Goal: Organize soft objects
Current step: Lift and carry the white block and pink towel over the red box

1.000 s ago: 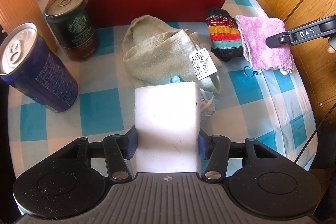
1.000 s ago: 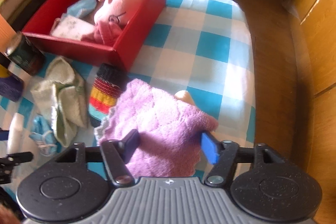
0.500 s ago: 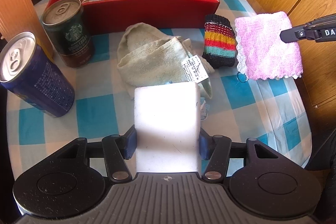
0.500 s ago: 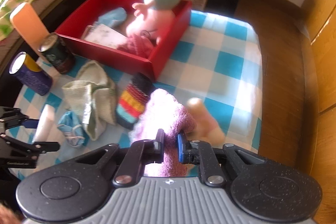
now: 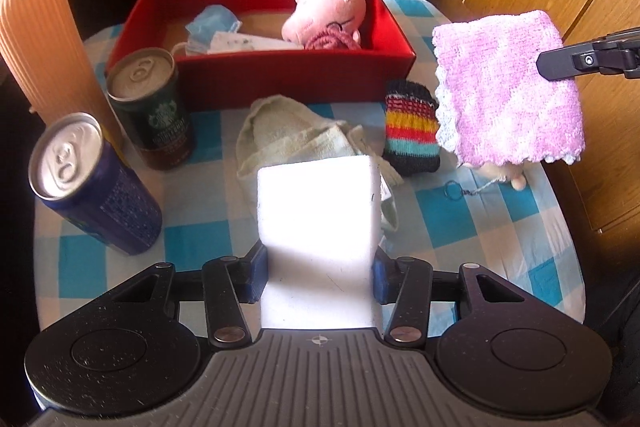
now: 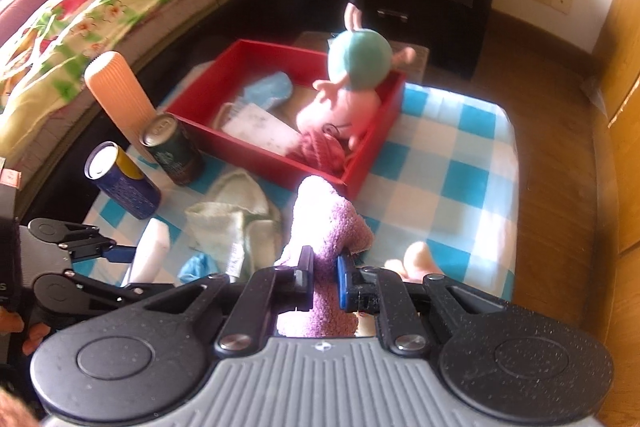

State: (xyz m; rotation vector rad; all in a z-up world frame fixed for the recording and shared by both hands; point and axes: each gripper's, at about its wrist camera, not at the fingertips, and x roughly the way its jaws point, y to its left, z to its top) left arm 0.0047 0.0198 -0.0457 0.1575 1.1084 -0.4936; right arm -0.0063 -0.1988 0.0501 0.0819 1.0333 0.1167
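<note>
Two grippers are at work in front of you. Your left gripper has the white sponge between its blue pads, which press its sides; its jaws have just been closing a little further on it, and the sponge stands up toward 12 o'clock over the checked tablecloth. Your right gripper is clenched tight on the purple cloth, bunched between the pads; in the left view that cloth hangs clear of the table at 2 o'clock, held by one edge from the right. Under its lower edge a small pink toy lies on the tablecloth, partly hidden. Just beside the cloth, toward 1 o'clock from the sponge, lies the striped knitted pouch. Behind the sponge, at 12 o'clock, the pale green towel lies crumpled. Beyond it sits the red box, which holds a pink plush pig at its right end, a blue face mask at its left and a white packet between them. At 10 o'clock stand a dark green can and, nearer you, a blue can, both upright, with a ribbed orange bottle behind them. In the right view a blue mask lies on the tablecloth near the towel.
</note>
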